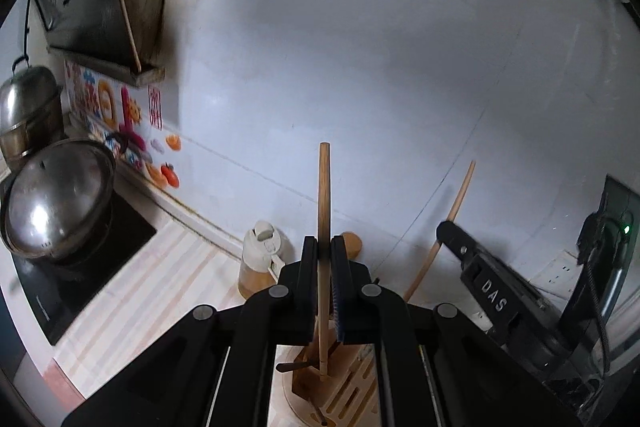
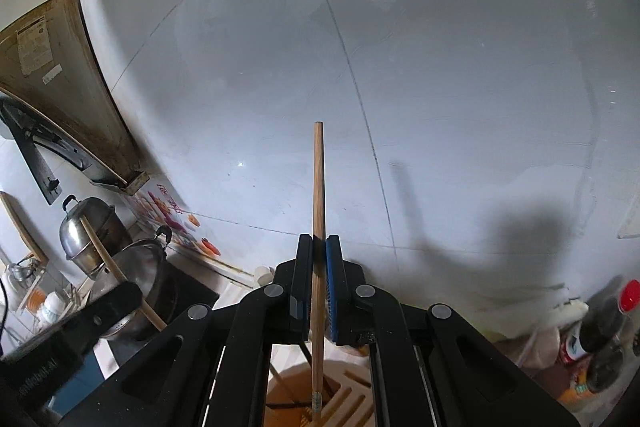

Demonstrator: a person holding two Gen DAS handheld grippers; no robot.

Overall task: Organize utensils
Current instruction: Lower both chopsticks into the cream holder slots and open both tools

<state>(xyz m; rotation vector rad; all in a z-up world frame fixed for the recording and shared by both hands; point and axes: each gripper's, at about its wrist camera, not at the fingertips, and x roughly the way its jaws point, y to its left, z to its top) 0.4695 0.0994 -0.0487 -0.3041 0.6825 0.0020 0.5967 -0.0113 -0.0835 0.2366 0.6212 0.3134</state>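
Your left gripper [image 1: 325, 247] pinches one chopstick [image 1: 324, 211] tight. Your right gripper [image 2: 319, 247] pinches another chopstick [image 2: 318, 195]. Both sticks stand up over the wooden holder [image 1: 352, 387] on the counter [image 1: 152, 291].

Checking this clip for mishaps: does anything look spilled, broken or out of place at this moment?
Nothing stands out. Each tool, left and right, is shut on one wooden chopstick, both roughly upright above the wooden utensil holder. No spill or damage shows on the counter.
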